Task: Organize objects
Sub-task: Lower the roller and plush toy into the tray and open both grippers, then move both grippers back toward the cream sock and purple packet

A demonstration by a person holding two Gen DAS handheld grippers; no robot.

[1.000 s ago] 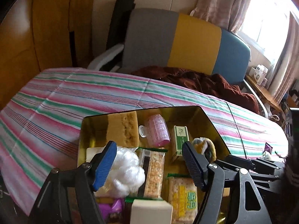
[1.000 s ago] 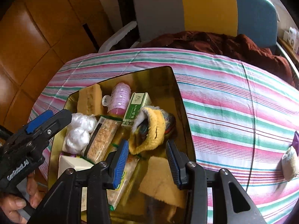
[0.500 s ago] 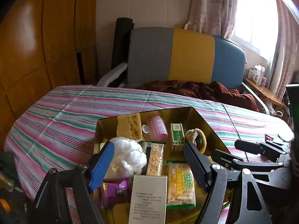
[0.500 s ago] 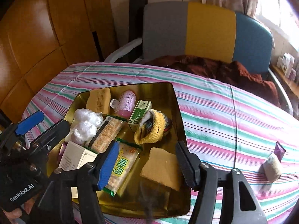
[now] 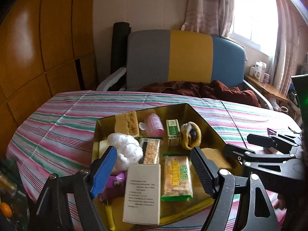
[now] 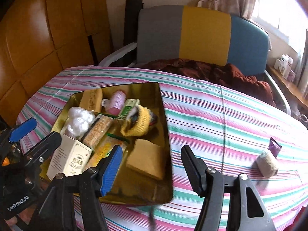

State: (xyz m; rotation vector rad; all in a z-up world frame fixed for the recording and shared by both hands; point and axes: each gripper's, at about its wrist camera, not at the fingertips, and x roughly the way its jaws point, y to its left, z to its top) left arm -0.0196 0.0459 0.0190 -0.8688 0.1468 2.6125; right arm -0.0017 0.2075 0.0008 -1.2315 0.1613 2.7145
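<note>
Both of my grippers hang above the near edge of the gold tray point(image 6: 163, 115), which sits on the striped tablecloth point(image 6: 211, 115).

Left gripper point(image 5: 154, 170): fingers spread wide, nothing between them. In the left wrist view the white printed box point(image 5: 142, 192) lies just below the gap, at 6 o'clock in the tray. The green-edged cracker packet point(image 5: 177, 179) lies just beside it, toward 3 o'clock.

Right gripper point(image 6: 152, 166): fingers released and wide apart, holding nothing. In the right wrist view the gap spans the tray's right rim, with the tan sponge point(image 6: 148, 159) just past the blue finger pad point(image 6: 111, 169).

Tray contents, left wrist view:
- yellow sponge block point(image 5: 127, 124) at 11 o'clock, against the far wall
- pink ribbed roller point(image 5: 153, 124) at 12 o'clock
- small green box point(image 5: 173, 132) just beside it
- yellow knitted sock point(image 5: 191, 137) bundled at 2 o'clock
- white cotton wad point(image 5: 125, 150) at 9 o'clock
- granola bar packet point(image 5: 152, 151) near the middle, touching the cotton
- purple packet point(image 5: 115, 182) at 7 o'clock, partly behind my blue pad

Off the tray, right wrist view: a beige rolled sock point(image 6: 267, 162) lies on the cloth at 3 o'clock, well apart from the tray. A small purple sachet point(image 6: 275, 147) is just beside it; I cannot tell whether they touch.
</note>
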